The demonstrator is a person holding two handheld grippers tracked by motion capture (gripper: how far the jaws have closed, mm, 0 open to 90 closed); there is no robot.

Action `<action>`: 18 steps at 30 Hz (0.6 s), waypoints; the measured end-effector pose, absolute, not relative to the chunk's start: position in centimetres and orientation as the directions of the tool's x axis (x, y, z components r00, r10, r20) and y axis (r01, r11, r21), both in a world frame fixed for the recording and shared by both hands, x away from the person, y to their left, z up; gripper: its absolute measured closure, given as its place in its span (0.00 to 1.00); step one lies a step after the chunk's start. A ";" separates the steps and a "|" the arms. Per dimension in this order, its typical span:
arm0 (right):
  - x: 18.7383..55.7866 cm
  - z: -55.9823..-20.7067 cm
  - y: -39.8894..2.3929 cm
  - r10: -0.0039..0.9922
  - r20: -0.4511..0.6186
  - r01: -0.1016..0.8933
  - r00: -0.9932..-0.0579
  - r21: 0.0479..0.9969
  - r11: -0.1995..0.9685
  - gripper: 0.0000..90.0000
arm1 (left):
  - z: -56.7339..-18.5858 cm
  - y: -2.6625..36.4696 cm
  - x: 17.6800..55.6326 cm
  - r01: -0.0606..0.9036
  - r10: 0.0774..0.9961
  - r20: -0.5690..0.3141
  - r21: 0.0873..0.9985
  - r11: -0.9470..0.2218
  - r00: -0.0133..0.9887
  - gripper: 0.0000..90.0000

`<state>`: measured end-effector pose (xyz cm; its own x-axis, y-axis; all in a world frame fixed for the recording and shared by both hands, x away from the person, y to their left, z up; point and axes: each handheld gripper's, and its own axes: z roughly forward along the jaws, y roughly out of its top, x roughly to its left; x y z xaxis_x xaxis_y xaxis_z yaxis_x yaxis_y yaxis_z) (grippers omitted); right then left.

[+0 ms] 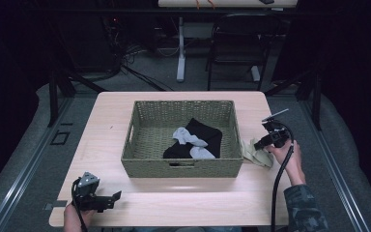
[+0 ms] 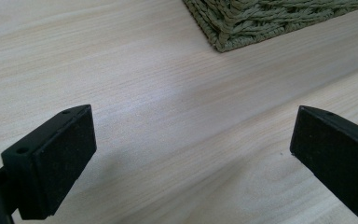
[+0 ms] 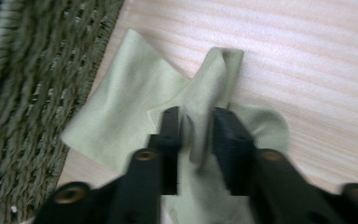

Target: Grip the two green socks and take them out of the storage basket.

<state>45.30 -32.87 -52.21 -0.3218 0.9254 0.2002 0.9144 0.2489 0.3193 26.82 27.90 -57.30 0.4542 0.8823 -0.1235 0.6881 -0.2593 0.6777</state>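
Note:
A pale green sock (image 1: pixel 258 153) lies crumpled on the wooden table, just right of the woven olive basket (image 1: pixel 183 168). My right gripper (image 1: pixel 257 144) points down at it. In the right gripper view the jaws (image 3: pixel 196 135) stand a little apart with a raised fold of the sock (image 3: pixel 121 107) between them, not squeezed. The basket wall (image 3: pixel 28 93) is close on the left there. My left gripper (image 1: pixel 115 200) rests near the table's front left corner, jaws wide open (image 2: pixel 193 154) over bare wood, nothing between them.
Inside the basket lie a black garment (image 1: pixel 204 133) and two light grey socks (image 1: pixel 188 137). A basket corner (image 2: pixel 261 18) shows ahead of the left gripper. Beyond the table (image 1: pixel 174 198) stand a dark chair (image 1: pixel 236 43) and a desk leg (image 1: pixel 180 48).

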 end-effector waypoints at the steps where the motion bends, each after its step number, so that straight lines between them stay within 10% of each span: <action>1: 45.3 -52.2 -32.9 0.925 0.200 0.914 -0.322 0.319 0.249 0.71 | -57.3 27.9 26.8 0.688 0.882 -0.123 0.678 -0.259 0.454 0.00; 18: 39.2 -48.6 -33.5 0.889 0.147 0.834 -0.433 0.439 0.334 0.07 | -57.3 27.8 26.9 0.689 0.882 -0.123 0.676 -0.262 0.456 0.00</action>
